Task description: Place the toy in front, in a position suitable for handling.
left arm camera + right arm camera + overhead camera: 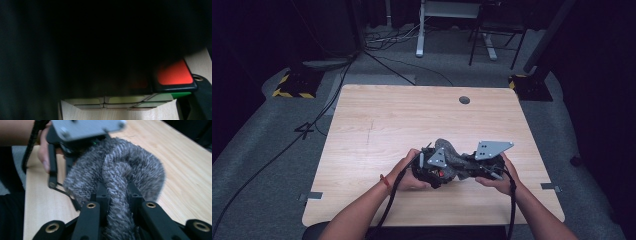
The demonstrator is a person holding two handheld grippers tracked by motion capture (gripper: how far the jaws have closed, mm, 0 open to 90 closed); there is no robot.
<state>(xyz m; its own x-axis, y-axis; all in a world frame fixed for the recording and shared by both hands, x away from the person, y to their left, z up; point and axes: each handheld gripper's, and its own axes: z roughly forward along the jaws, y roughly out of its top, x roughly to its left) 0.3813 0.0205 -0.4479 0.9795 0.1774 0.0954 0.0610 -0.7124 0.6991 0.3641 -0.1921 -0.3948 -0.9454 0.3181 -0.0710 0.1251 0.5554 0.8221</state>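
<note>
Near the table's front middle, my two grippers meet around a grey fuzzy cloth (pixel 453 154). My left gripper (pixel 434 171) holds a Rubik's cube (pixel 175 75) whose red, green and pale stickers sit right in front of its camera. The cloth drapes over the cube and darkens most of that view. A red spot of the cube (pixel 440 173) peeks out under the cloth. My right gripper (pixel 117 187) is shut on a fold of the cloth (pixel 120 165), which bulges up between its black jaws. Just beyond lies the left gripper's grey plate (pixel 85 127).
The wooden table (pixel 387 115) has a round cable hole (pixel 464 100) near its far edge. A white desk leg (pixel 419 35) and a chair frame (pixel 492 40) stand on the floor behind, and cables (pixel 327 105) run along the left side.
</note>
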